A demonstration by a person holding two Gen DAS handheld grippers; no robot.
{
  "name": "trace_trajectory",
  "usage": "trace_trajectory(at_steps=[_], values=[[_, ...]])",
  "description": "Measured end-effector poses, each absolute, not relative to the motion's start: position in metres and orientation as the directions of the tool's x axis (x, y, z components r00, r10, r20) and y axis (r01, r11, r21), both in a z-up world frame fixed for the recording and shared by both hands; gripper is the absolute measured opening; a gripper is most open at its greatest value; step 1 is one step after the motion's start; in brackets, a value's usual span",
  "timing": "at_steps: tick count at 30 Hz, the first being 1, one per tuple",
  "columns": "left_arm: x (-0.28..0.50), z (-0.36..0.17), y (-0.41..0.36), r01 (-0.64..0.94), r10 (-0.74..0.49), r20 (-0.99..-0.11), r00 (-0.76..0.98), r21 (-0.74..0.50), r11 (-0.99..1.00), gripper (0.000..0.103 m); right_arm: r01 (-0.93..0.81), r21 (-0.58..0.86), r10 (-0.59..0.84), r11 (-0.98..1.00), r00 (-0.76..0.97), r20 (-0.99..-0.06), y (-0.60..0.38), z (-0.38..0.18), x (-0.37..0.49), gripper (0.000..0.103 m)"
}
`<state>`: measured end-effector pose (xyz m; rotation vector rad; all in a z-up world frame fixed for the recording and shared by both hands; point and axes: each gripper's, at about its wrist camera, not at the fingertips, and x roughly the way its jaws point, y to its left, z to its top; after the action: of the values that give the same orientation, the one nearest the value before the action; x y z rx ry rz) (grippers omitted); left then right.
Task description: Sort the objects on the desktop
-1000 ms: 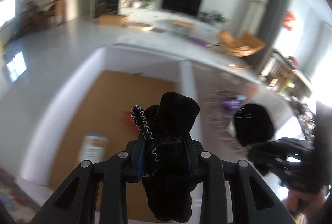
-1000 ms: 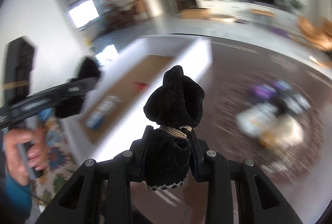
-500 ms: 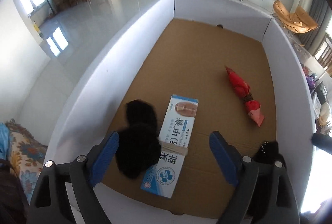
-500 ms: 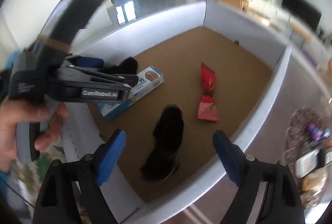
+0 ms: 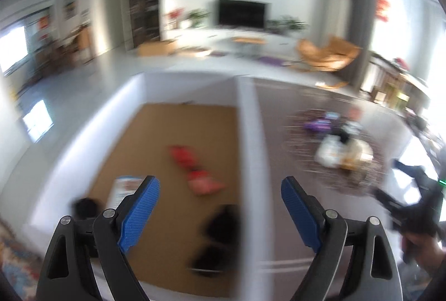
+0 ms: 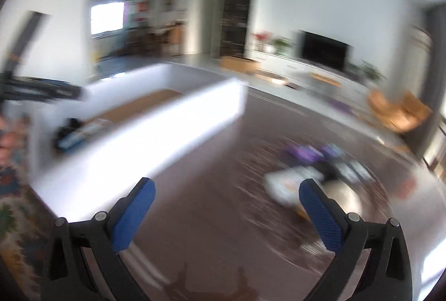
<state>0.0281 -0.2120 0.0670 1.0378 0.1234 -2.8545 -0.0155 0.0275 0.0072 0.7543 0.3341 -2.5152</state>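
Left wrist view: left gripper (image 5: pixel 220 209) jaws wide, empty, above 2 black socks (image 5: pixel 214 239) in the box (image 5: pixel 246 150); right gripper (image 6: pixel 227 214) jaws just opened wide, empty.

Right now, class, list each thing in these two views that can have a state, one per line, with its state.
left gripper: open, fingers empty, just been opening
right gripper: open, fingers empty, just been opening
white box: open-topped, holding items
black sock: lying loose in box, near its right wall
second black sock: lying loose beside the carton
red packet: lying flat
carton: lying flat
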Motion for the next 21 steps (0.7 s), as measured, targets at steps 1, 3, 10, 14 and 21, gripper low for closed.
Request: trace_trajectory(at_steps=[1,3,10,14,21], values=[[0.029,0.070,-0.190,0.072,-0.028,-0.634,-0.773,-0.044,-0.996,0.094,0.477,-0.092,-0.335,-0.874,-0.729,-0.596,0.049,-0.003,-0.025,0.103],[0.028,0.073,-0.144,-0.035,0.055,-0.622,-0.781,-0.044,-0.998,0.101,0.366,-0.127,-0.194,-0.922,-0.720,-0.666,0.091,-0.028,-0.045,0.103],[-0.002,0.022,-0.026,-0.237,0.199,-0.694,-0.692,-0.043,-0.971,0.103,0.159,-0.125,-0.009,-0.979,-0.652,-0.758,0.200,-0.054,-0.079,0.103],[-0.033,-0.025,-0.007,-0.180,0.149,-0.761,-0.631,-0.043,-0.983,0.103,0.125,-0.083,-0.018,-0.989,-0.647,-0.762,0.219,-0.052,-0.077,0.103],[-0.063,-0.057,-0.007,-0.102,0.097,-0.788,-0.608,-0.043,-0.994,0.103,0.108,-0.067,-0.011,-0.992,-0.600,-0.800,0.215,-0.059,-0.085,0.103]])
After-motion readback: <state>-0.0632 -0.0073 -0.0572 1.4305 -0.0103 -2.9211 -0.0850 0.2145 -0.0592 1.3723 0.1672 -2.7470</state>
